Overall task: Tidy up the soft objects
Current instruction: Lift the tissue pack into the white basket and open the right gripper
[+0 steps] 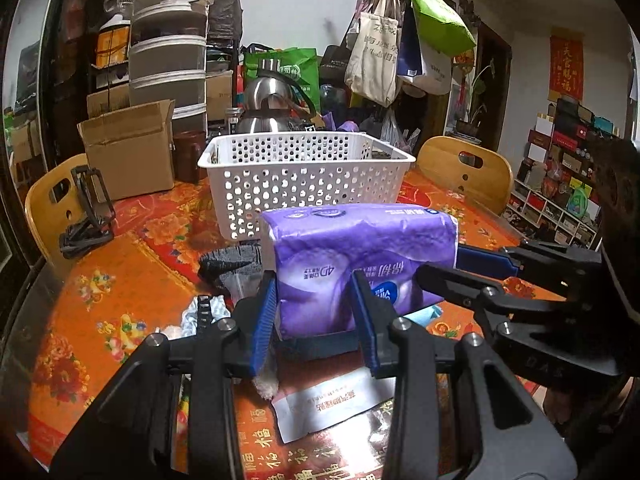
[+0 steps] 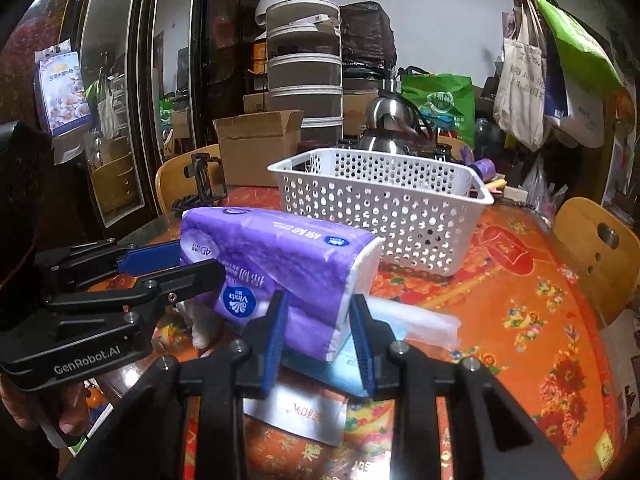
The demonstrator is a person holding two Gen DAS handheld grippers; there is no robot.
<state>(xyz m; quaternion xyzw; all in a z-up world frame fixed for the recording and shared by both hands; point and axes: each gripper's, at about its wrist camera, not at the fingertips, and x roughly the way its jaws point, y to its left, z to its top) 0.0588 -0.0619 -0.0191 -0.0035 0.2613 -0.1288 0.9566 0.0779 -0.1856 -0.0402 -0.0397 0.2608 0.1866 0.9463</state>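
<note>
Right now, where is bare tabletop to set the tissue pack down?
Bare cloth lies right of the white basket, toward the wooden chair, and left of the tissue pack. Under the pack it is crowded: dark sock, blue packet, paper.

Cluttered home dining room: floral-cloth table, wooden chairs, kettle, coat rack with tote bags

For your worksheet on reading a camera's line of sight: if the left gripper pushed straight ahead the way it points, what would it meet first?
The left gripper is already shut on the purple tissue pack. Carried straight on, the pack would probably meet the white basket first, though depth is hard to judge.
</note>
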